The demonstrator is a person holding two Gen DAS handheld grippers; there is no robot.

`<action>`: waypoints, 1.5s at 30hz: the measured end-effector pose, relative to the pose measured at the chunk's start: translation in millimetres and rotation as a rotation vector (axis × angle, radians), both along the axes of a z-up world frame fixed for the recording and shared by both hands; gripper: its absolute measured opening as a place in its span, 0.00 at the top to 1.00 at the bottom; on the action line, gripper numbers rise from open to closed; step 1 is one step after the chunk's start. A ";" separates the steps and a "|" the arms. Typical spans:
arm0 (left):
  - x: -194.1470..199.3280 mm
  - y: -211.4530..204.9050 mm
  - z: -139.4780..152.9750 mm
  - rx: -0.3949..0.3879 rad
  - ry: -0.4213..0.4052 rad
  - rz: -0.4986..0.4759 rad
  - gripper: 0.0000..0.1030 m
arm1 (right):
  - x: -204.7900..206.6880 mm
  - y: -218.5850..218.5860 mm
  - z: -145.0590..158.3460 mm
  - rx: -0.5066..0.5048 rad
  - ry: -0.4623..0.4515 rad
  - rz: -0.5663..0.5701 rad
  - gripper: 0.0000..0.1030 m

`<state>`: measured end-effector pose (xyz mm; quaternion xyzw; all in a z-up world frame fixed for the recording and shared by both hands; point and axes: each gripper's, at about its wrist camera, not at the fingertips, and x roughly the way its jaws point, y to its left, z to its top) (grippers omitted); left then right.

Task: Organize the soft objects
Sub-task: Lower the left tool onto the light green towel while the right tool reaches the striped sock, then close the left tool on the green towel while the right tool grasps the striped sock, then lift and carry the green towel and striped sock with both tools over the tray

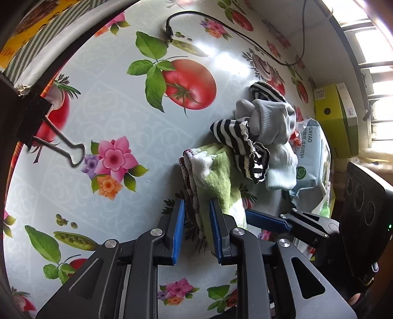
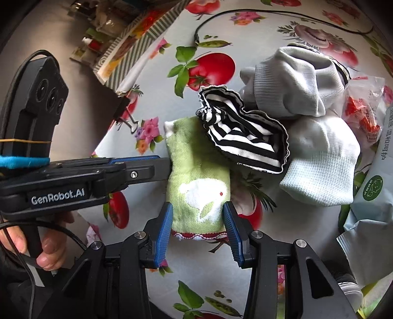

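Observation:
A folded green towel [image 2: 196, 176] with a white rabbit lies on the flowered tablecloth [image 1: 110, 110]; it also shows in the left wrist view [image 1: 213, 176]. My left gripper [image 1: 196, 216] is closed on the towel's edge and appears in the right wrist view [image 2: 162, 166] coming from the left. My right gripper [image 2: 197, 216] is closed on the towel's near end; its blue finger [image 1: 265, 219] shows in the left wrist view. A black-and-white striped cloth [image 2: 245, 139] rests partly on the towel. Pale blue-grey socks [image 2: 294, 83] and a white sock [image 2: 324, 169] lie behind.
A wet-wipes pack [image 2: 373, 176] and a snack bag [image 2: 363, 112] lie at the right. A black cable [image 1: 221, 22] runs across the far table. A binder clip [image 1: 61, 144] holds the cloth at the left edge. A yellow-green box [image 1: 336, 117] stands beyond.

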<state>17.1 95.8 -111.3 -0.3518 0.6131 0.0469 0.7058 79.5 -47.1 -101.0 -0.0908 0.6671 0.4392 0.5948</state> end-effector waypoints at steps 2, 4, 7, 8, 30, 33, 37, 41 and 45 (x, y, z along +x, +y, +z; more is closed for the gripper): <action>-0.8 -0.2 0.6 -0.016 -0.009 0.007 0.67 | 3.0 -5.1 8.9 0.004 -0.034 -0.002 0.59; -2.3 -1.5 4.4 -0.033 -0.031 0.014 0.57 | 9.7 -12.1 20.6 0.002 -0.092 -0.011 0.58; 1.8 -6.4 3.4 -0.034 -0.034 -0.001 0.57 | 22.3 -14.3 31.9 -0.010 -0.176 -0.016 0.57; 3.9 -7.8 1.9 -0.034 -0.029 -0.004 0.57 | 26.0 -10.7 32.4 -0.014 -0.194 -0.011 0.56; 19.2 -17.5 -15.2 0.002 0.013 0.016 0.80 | 39.3 23.3 -6.2 -0.069 -0.251 0.103 0.93; 19.5 -17.9 -11.0 0.015 0.010 0.009 0.84 | 36.3 15.1 0.9 -0.051 -0.245 0.075 0.93; 14.8 -16.7 0.8 0.058 -0.007 -0.006 0.85 | 32.1 2.7 15.2 -0.024 -0.248 0.026 0.93; 8.7 -16.9 13.6 0.090 -0.026 -0.011 0.85 | 24.0 -10.8 32.6 0.002 -0.255 -0.015 0.93; 1.7 -19.3 27.1 0.117 -0.046 -0.019 0.85 | 14.7 -22.6 49.3 0.031 -0.262 -0.049 0.93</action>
